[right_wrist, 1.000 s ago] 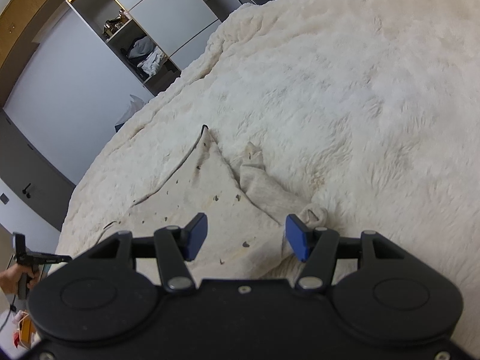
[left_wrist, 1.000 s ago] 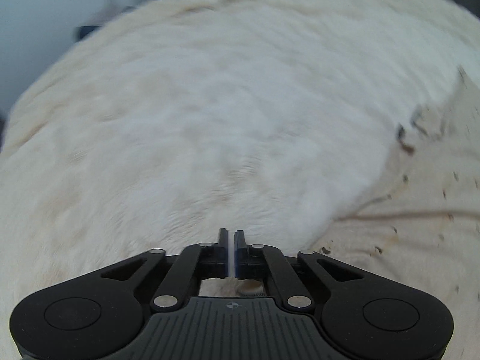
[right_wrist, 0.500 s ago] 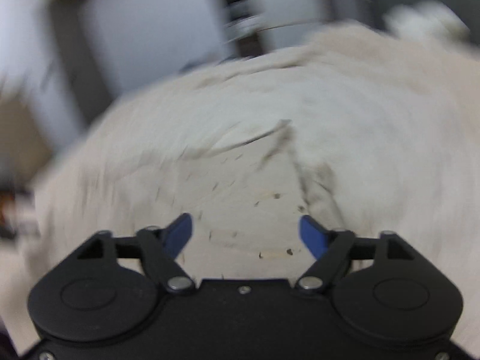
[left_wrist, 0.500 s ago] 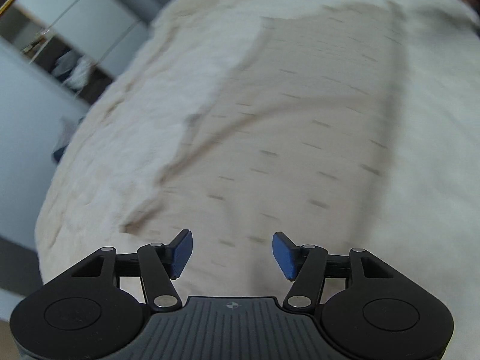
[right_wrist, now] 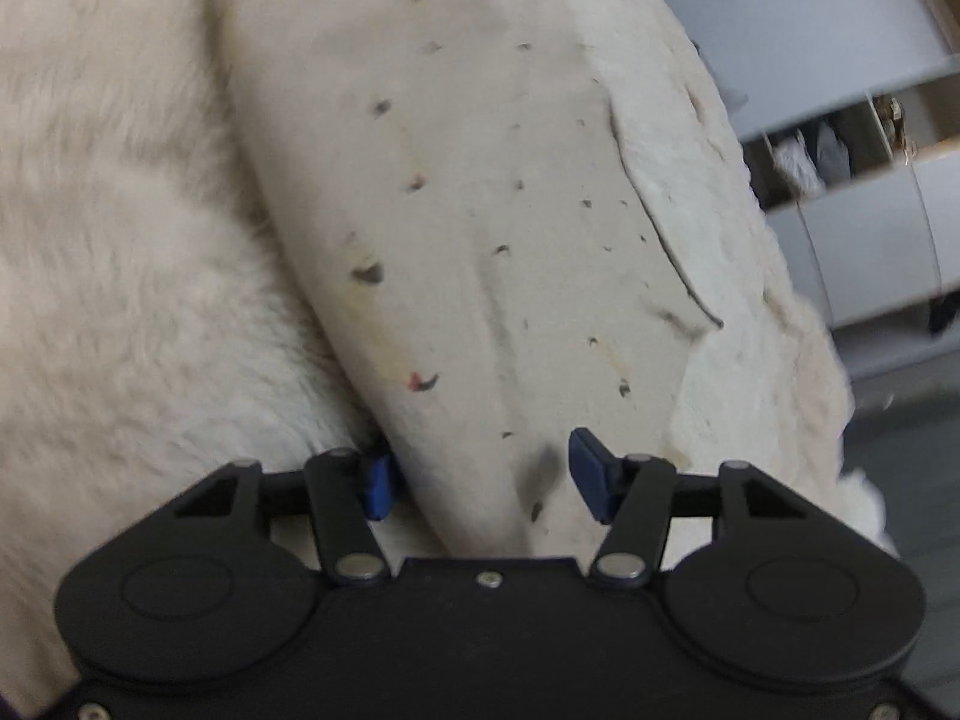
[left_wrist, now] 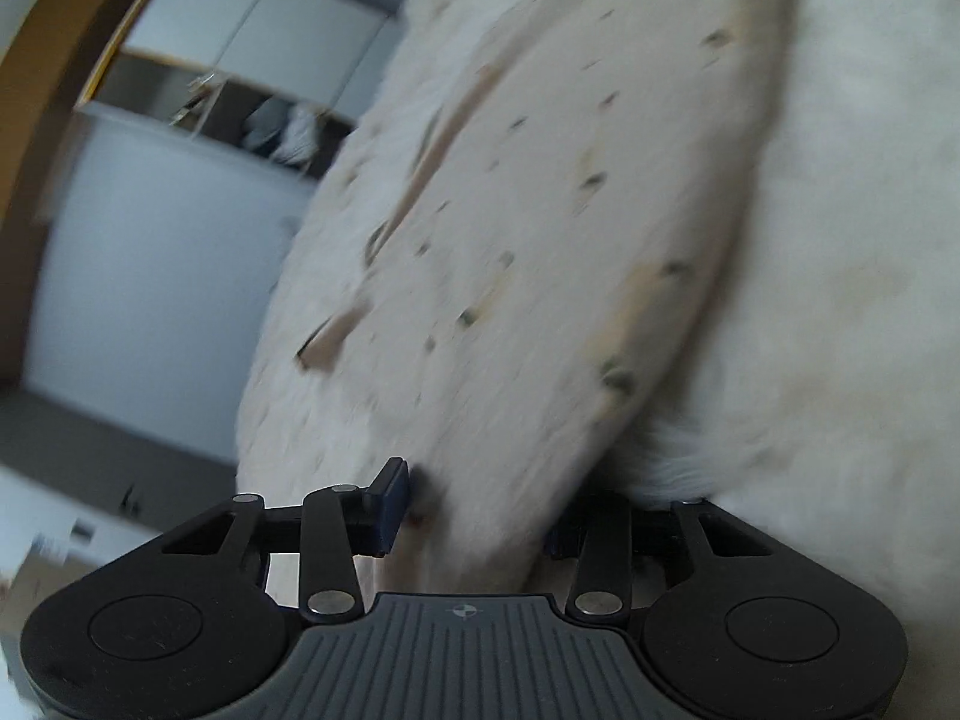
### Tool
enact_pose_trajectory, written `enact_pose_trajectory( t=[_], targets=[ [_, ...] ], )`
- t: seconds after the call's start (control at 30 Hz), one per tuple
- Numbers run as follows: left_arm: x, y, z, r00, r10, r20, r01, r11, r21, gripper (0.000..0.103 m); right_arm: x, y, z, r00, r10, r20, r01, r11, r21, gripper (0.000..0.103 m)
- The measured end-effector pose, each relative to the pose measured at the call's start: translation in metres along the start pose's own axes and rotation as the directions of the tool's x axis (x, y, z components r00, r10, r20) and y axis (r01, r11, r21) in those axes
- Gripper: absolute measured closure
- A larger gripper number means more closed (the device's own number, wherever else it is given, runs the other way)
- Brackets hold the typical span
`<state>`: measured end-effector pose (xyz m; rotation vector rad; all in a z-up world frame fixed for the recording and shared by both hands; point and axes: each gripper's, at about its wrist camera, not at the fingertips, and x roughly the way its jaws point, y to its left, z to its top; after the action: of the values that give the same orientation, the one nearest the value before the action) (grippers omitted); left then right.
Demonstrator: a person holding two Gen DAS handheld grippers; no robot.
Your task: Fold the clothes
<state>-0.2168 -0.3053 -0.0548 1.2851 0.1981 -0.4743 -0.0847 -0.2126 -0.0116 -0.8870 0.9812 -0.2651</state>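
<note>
A cream garment with small dark specks (left_wrist: pixel 540 228) lies flat on a white furry blanket (left_wrist: pixel 840 240). In the left wrist view its near edge runs between the fingers of my left gripper (left_wrist: pixel 474 510), which is open around it. In the right wrist view the same garment (right_wrist: pixel 480 210) stretches away from my right gripper (right_wrist: pixel 486 474), which is also open with the garment's near edge between its blue pads. A folded flap edge (right_wrist: pixel 660 228) shows on the garment's right side.
The furry blanket (right_wrist: pixel 120 240) covers a bed. A grey wardrobe with an open shelf of clothes (left_wrist: pixel 282 126) stands beyond the bed edge; it also shows in the right wrist view (right_wrist: pixel 828 156). Grey floor (right_wrist: pixel 900 420) lies beside the bed.
My left gripper has opened and swung from bare blanket over to the garment's edge. My right gripper has stayed open and turned round to the garment's other end. Both now straddle the cloth.
</note>
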Motion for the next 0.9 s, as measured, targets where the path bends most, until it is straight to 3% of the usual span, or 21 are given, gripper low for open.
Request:
enact_pose_trajectory(
  t=[0.07, 0.13, 0.17, 0.37, 0.5, 0.63, 0.7, 0.83, 0.9],
  targets=[
    [0.008, -0.002, 0.002, 1.000, 0.000, 0.012, -0.001, 0.999, 0.052, 0.088, 0.005, 0.006, -0.004, 0.999, -0.042, 0.005, 0.042, 0.999, -0.012, 0.055],
    [0.012, 0.005, 0.003, 1.000, -0.024, 0.013, 0.023, 0.997, 0.071, 0.096, 0.008, 0.010, -0.010, 0.999, -0.054, 0.002, 0.054, 0.998, -0.033, 0.070],
    [0.014, 0.015, 0.002, 0.999, -0.036, 0.027, 0.033, 0.996, 0.077, 0.097, 0.008, 0.009, -0.012, 0.999, -0.048, -0.002, 0.048, 0.998, -0.035, 0.094],
    [-0.013, 0.111, 0.021, 0.993, -0.081, 0.088, 0.080, 0.997, 0.009, 0.098, -0.033, -0.046, -0.009, 0.996, -0.027, 0.085, 0.027, 1.000, -0.002, 0.100],
    [-0.047, 0.213, 0.043, 0.978, -0.187, 0.091, 0.196, 0.976, -0.094, 0.098, -0.088, -0.115, 0.000, 0.988, 0.007, 0.154, -0.007, 1.000, -0.001, 0.100],
    [-0.092, 0.302, 0.058, 0.938, -0.325, 0.120, 0.342, 0.923, -0.175, 0.098, -0.160, -0.189, 0.007, 0.974, 0.111, 0.198, -0.114, 0.993, 0.005, 0.100],
    [-0.119, 0.336, 0.058, 0.906, -0.401, 0.136, 0.422, 0.885, -0.197, 0.098, -0.193, -0.221, 0.010, 0.963, 0.161, 0.217, -0.165, 0.986, 0.004, 0.099],
    [-0.147, 0.377, 0.052, 0.833, -0.527, 0.167, 0.553, 0.787, -0.273, 0.098, -0.252, -0.265, 0.006, 0.921, 0.305, 0.244, -0.306, 0.951, -0.034, 0.099],
    [-0.141, 0.384, 0.051, 0.778, -0.607, 0.163, 0.626, 0.725, -0.287, 0.098, -0.259, -0.279, 0.004, 0.899, 0.363, 0.245, -0.363, 0.931, -0.045, 0.099]
  ],
)
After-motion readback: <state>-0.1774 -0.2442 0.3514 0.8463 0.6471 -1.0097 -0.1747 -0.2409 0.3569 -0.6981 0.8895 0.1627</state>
